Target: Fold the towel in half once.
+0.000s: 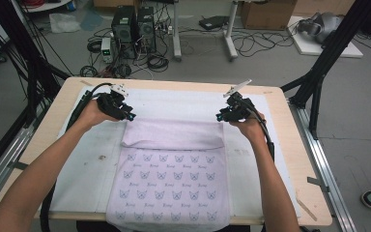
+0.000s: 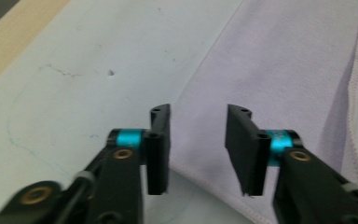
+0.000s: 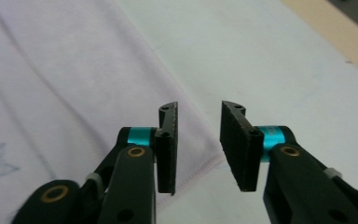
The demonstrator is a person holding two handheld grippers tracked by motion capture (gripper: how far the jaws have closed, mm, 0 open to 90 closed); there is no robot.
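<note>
Left gripper (image 1: 131, 116): jaws apart at a middling gap, nothing between the pads. In the left gripper view the left gripper (image 2: 198, 149) hangs just above the towel's (image 2: 279, 84) corner; the hem runs under the gap without touching the pads (image 2: 158, 149).

Right gripper (image 1: 218, 116): jaws also part-open, narrower than full spread, holding nothing. In the right gripper view the right gripper (image 3: 198, 147) sits over the towel's (image 3: 74, 84) opposite corner, with the stitched edge passing below the pads (image 3: 235, 149).

Towel (image 1: 171, 174): lies flat on the white mat (image 1: 84, 159) in the middle of the table (image 1: 294, 159), its near end drooping over the table edge toward the person. The far end is folded back onto itself, making a plain band across the top with a soft crease line below it. Both grippers stand at the two ends of that fold.

Look: pale lilac cloth, printed side up with rows of small blue cat-face motifs; the folded-over band shows the unprinted back. Narrow stitched hem all round.

Handling, judged: light, limp, no stiffness, so it will sag and drag between two holds. Not fragile, not slippery; the weave should grip well on the ribbed pads. Best hold is at the corners, on the hem, both layers pinched together, both hands moving evenly to keep the fold square.
</note>
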